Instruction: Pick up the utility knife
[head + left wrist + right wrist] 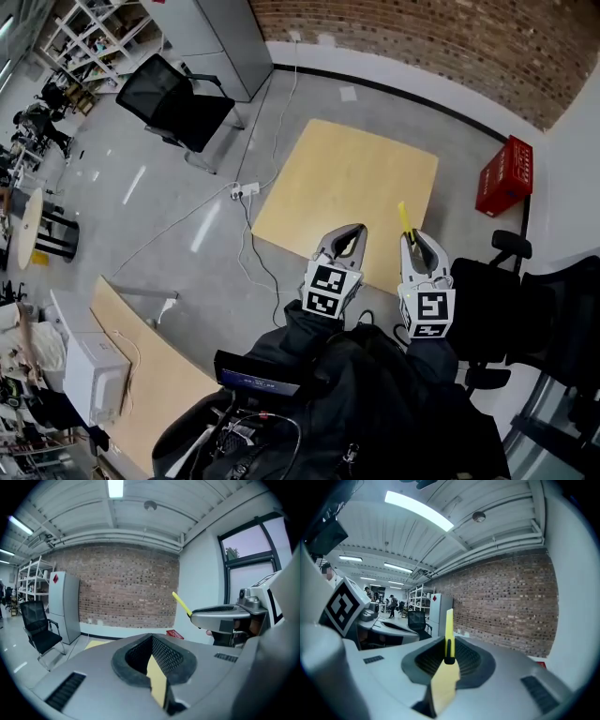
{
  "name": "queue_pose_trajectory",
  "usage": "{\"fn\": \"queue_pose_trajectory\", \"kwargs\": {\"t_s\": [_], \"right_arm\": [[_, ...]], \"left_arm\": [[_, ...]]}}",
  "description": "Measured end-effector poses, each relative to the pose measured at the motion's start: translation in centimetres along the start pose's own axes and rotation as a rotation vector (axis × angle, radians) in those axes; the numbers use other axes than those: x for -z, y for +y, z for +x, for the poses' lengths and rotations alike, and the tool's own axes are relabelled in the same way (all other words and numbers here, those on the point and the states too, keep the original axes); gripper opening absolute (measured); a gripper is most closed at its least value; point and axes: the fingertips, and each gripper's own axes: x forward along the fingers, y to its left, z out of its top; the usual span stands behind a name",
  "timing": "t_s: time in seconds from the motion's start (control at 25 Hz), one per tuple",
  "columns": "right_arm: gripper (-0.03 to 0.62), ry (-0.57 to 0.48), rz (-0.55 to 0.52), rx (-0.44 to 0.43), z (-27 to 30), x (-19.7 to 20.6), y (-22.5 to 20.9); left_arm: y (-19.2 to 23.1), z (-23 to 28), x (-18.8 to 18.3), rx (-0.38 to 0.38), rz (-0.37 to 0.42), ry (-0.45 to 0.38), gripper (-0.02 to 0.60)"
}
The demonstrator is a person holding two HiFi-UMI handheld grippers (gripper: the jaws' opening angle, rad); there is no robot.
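Observation:
A yellow utility knife (405, 220) is clamped in my right gripper (413, 242), and its slim body sticks out forward past the jaw tips. In the right gripper view the utility knife (449, 632) stands upright between the shut jaws of the right gripper (446, 663), a black slider showing on it. My left gripper (350, 236) hangs beside it to the left, shut with nothing in it. Both are held in the air over the near edge of a light wooden table (342, 187). The left gripper view shows the left gripper (157, 677) closed, and the knife (182, 603) off to the right.
A black office chair (178, 98) stands far left, with a grey cabinet (225, 37) behind it. A red crate (506, 176) sits on the floor right of the table. Cables and a power strip (246, 190) lie on the floor. Another black chair (525, 309) is close on my right.

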Motion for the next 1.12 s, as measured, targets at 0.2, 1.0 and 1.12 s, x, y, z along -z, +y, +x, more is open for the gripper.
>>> {"fn": "queue_pose_trajectory", "kwargs": {"t_s": [0.2,1.0,1.12], "right_arm": [[0.069,-0.058,-0.03,0.0,-0.4,-2.4,-0.2],[0.069,-0.254,-0.074,-0.012,-2.9,-9.9,-0.6],[0.069,-0.265,-0.074,-0.011,-3.1,-10.0,-1.0]], "left_arm": [[0.4,-0.4,-2.5,-0.021,0.014,-0.072,0.0],[-0.5,-2.4,-10.2,-0.035,0.071,-0.255,0.0],[-0.5,-2.1,-10.3,-0.034,0.07,-0.26,0.0]]}}
